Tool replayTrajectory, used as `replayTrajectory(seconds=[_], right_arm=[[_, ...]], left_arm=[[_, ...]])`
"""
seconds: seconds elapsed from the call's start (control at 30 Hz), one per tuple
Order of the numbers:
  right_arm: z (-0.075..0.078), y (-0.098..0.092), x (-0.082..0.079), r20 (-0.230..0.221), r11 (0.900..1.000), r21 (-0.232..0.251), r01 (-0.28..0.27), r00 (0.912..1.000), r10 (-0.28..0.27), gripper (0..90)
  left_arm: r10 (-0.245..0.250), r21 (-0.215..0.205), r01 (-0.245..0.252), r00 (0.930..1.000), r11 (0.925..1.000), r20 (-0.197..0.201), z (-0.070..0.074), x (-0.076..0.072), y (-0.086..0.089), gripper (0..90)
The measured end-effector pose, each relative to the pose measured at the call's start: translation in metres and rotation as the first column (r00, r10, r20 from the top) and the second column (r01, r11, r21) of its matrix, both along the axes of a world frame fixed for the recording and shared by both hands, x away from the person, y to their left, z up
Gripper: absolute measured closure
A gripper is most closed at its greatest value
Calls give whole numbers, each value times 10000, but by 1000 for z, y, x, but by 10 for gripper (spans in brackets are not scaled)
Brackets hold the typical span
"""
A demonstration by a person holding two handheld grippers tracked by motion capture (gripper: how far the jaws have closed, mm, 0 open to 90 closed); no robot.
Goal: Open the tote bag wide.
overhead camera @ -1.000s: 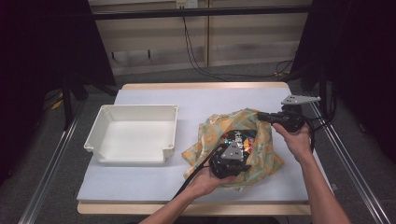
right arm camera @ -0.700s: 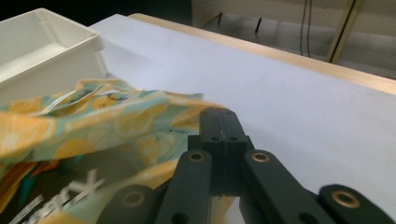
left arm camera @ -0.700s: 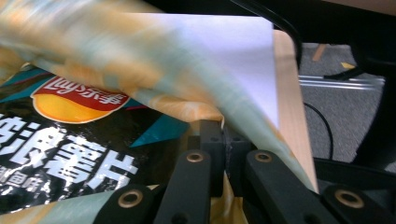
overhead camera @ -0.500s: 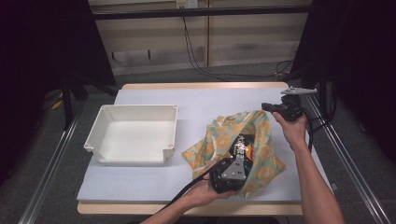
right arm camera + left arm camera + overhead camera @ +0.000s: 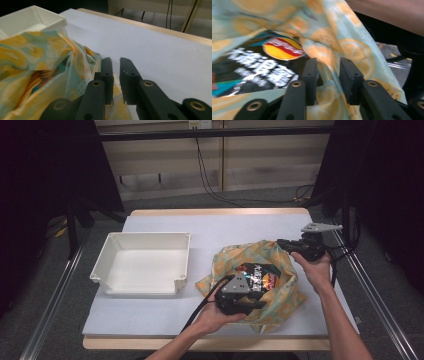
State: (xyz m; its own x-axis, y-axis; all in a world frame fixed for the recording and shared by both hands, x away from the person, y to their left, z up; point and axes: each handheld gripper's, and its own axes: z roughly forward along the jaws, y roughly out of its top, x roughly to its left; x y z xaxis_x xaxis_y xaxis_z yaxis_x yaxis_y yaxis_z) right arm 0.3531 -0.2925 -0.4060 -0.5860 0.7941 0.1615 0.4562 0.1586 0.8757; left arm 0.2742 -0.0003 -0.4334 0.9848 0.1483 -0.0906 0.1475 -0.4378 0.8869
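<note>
The lemon-print bag [image 5: 280,270] lay on the counter [image 5: 165,315] right of the white tray [image 5: 145,262], a snack packet [image 5: 257,275] inside. The left gripper [image 5: 328,75] and right gripper [image 5: 115,75] each pinched its fabric between nearly closed jaws.

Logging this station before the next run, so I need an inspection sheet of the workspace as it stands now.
Surface: white table top, wooden edge.
Job's things: lemon-print cloth bunched around a dark snack bag; empty white tray to its left.
Clutter: nothing seen.
Grippers: left claw has a cloth fold between its jaws; right claw nearly closed on the cloth's far edge.
Cables: black cable trails from the left claw; more hang at the back wall.
Surroundings: grey floor, metal rails, dark curtains.
</note>
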Motion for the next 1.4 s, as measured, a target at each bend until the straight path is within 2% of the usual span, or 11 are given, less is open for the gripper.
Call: replayTrajectory(seconds=[0.17,0.23,0.3,0.5,0.6,0.7,0.8,1.0,1.27,1.37,1.4], right_arm=[[22,-5,-31,266,10000,-22,45,9996,-44,734],[25,-4,-39,303,10000,-74,-21,9995,23,732],[30,0,-63,405,9995,-145,-282,9988,287,723],[31,11,-96,312,9978,-341,-562,9979,573,726],[23,19,-102,-148,9944,-633,-842,9964,834,713],[7,22,-103,-528,9927,-1151,-358,9982,298,584],[-11,21,-102,-891,9870,-1605,98,9957,-243,482],[-43,20,-92,-1552,9946,-1027,111,9875,-271,352],[-58,24,-66,-1756,9959,-887,160,9840,-315,501],[-59,34,-52,-1736,9969,-791,-18,9848,-120,604],[-57,36,-46,-1614,9974,-718,45,9868,-160,702]], left_arm=[[295,-413,-293,9996,9987,47,15,8,16,619],[384,-526,-382,9993,9979,15,17,10,19,645],[725,-630,-717,9973,9954,102,20,21,27,692],[1048,-389,-1053,9944,9937,-141,13,38,24,731],[969,1,-970,9943,9953,-450,2,41,14,719],[987,518,-976,9949,9939,-194,-9,39,4,681],[958,444,-946,9950,9945,-270,-16,38,-2,629],[823,670,-829,9965,9943,114,-15,30,-8,495],[1377,480,-1382,9904,9892,136,-16,36,-4,419],[1684,458,-1688,9856,9846,129,-16,41,1,401],[1840,442,-1840,9829,9819,21,-17,44,6,391]])
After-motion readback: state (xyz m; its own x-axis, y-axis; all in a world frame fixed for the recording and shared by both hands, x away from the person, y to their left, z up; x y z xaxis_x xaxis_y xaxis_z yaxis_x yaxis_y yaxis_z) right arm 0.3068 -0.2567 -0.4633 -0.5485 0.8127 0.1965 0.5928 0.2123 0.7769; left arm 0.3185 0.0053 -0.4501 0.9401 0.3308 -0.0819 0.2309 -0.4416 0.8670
